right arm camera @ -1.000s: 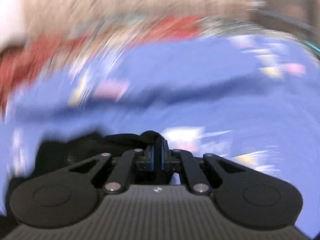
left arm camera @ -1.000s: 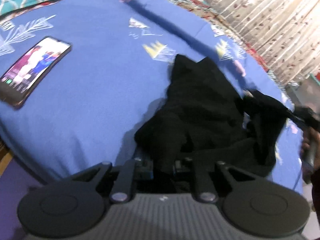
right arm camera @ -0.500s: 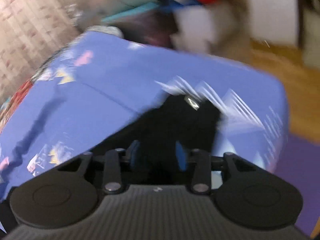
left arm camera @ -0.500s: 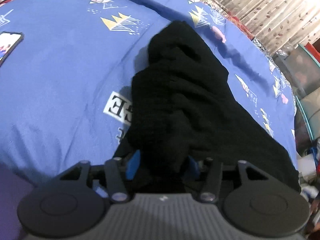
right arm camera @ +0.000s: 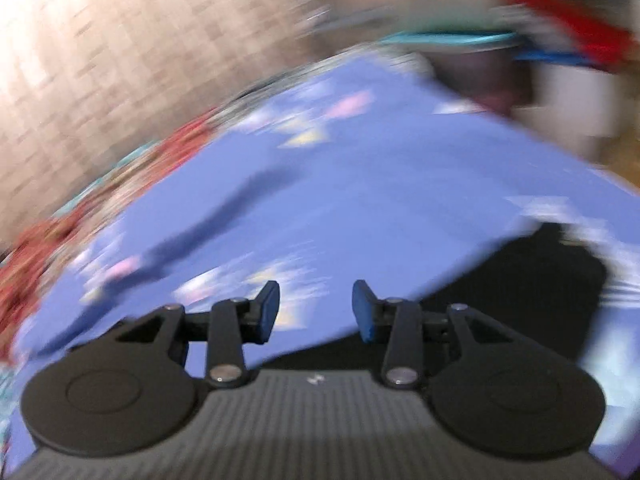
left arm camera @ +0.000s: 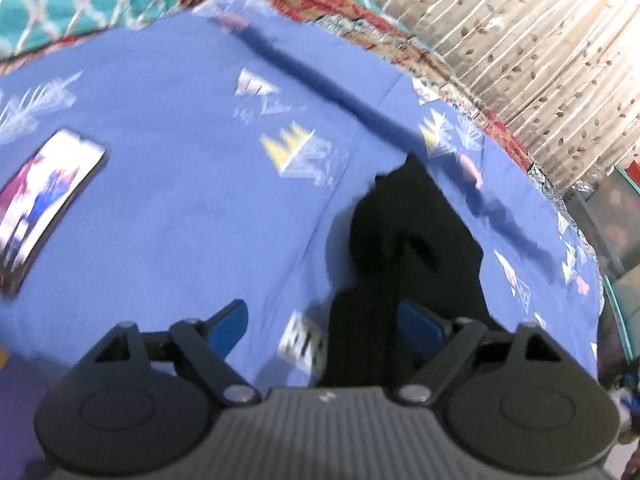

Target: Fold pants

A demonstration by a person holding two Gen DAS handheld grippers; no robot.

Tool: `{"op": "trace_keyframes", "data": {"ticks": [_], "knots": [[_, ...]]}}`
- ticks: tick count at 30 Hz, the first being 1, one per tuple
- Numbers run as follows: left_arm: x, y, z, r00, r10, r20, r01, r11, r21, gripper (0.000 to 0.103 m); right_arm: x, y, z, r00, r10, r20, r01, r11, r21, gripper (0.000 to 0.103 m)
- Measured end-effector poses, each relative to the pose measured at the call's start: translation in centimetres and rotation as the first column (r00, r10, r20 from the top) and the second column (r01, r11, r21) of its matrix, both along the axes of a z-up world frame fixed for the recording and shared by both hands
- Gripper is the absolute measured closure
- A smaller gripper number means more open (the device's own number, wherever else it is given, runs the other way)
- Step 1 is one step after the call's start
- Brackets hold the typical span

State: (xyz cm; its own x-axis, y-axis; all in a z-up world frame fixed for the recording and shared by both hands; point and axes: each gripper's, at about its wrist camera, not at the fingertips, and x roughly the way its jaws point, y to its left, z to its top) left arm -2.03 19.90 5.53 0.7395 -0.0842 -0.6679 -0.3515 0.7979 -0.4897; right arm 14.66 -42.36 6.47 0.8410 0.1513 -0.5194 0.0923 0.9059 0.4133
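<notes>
Left gripper (left arm camera: 324, 328) just spread wide, grips nothing; pants (left arm camera: 412, 264) lie under its right finger, long axis running away toward curtain (left arm camera: 520, 48). Right gripper (right arm camera: 316, 312) part-open, empty.

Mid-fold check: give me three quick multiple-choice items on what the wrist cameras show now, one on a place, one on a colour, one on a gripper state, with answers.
1. Where does the phone lie relative to the pants in the left wrist view?
A. left of them, apart
B. on top of them
C. right of them

2. What colour are the pants?
A. red
B. black
C. white

3. How does the left gripper stand?
A. shut on the phone
B. shut on nothing
C. open

Answers: 1 A, bare blue bedsheet separates them. 2 B, the cloth is solid black. 3 C, the blue pads sit wide apart, having just been opening, not pressing the cloth between them.
</notes>
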Motion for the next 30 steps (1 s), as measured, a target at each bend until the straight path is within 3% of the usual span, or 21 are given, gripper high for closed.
{"op": "trace_keyframes", "data": {"ticks": [4, 9, 12, 16, 17, 18, 19, 20, 22, 26, 28, 30], "knots": [[3.8, -0.1, -0.4, 0.999, -0.033, 0.012, 0.033, 0.999, 0.032, 0.013, 7.0, 8.2, -1.1, 0.968, 0.247, -0.033, -0.245, 0.968, 0.055, 0.059], [6.6, -1.0, -2.4, 0.998, -0.067, -0.009, 0.067, 0.997, -0.024, 0.012, 17.1, 19.3, -5.1, 0.892, 0.434, -0.129, -0.432, 0.901, 0.041, 0.056], [7.5, -2.0, -3.4, 0.995, -0.099, -0.025, 0.099, 0.995, -0.014, 0.011, 21.7, 23.6, -7.8, 0.871, 0.454, -0.186, -0.446, 0.891, 0.086, 0.043], [7.9, -2.5, -4.3, 0.993, -0.106, -0.042, 0.105, 0.994, -0.029, 0.016, 24.7, 27.0, -10.9, 0.86, 0.434, -0.269, -0.42, 0.901, 0.113, 0.044], [8.0, -2.6, -4.5, 0.993, -0.108, -0.045, 0.107, 0.994, -0.036, 0.018, 25.1, 27.7, -11.7, 0.848, 0.447, -0.285, -0.428, 0.895, 0.13, 0.048], [8.1, -2.7, -4.7, 0.993, -0.111, -0.047, 0.109, 0.993, -0.044, 0.026, 24.5, 28.6, -11.8, 0.843, 0.457, -0.283, -0.443, 0.889, 0.115, 0.072], [8.2, -2.7, -4.8, 0.992, -0.116, -0.047, 0.114, 0.992, -0.05, 0.043, 23.1, 29.1, -11.3, 0.841, 0.462, -0.281, -0.46, 0.884, 0.077, 0.09], [8.3, -2.8, -4.9, 0.991, -0.125, -0.049, 0.122, 0.991, -0.053, 0.049, 22.8, 29.3, -10.7, 0.845, 0.461, -0.271, -0.467, 0.883, 0.045, 0.091], [8.4, -3.2, -4.6, 0.991, -0.126, -0.043, 0.125, 0.991, -0.043, 0.051, 22.0, 27.5, -8.1, 0.885, 0.434, -0.17, -0.432, 0.901, 0.05, 0.092], [8.0, -4.8, -2.9, 0.986, -0.167, 0.011, 0.167, 0.986, 0.006, 0.051, 20.7, 17.8, -1.6, 0.96, 0.277, 0.038, -0.279, 0.95, 0.141, 0.092], [7.6, -6.0, -2.3, 0.977, -0.211, 0.033, 0.21, 0.977, 0.024, 0.051, 18.4, 12.0, 0.8, 0.976, 0.19, 0.106, -0.203, 0.969, 0.138, 0.092], [7.2, -7.4, -1.9, 0.962, -0.268, 0.052, 0.266, 0.963, 0.035, 0.052, 14.7, 5.6, 2.2, 0.984, 0.082, 0.156, -0.104, 0.985, 0.137, 0.1]]}}
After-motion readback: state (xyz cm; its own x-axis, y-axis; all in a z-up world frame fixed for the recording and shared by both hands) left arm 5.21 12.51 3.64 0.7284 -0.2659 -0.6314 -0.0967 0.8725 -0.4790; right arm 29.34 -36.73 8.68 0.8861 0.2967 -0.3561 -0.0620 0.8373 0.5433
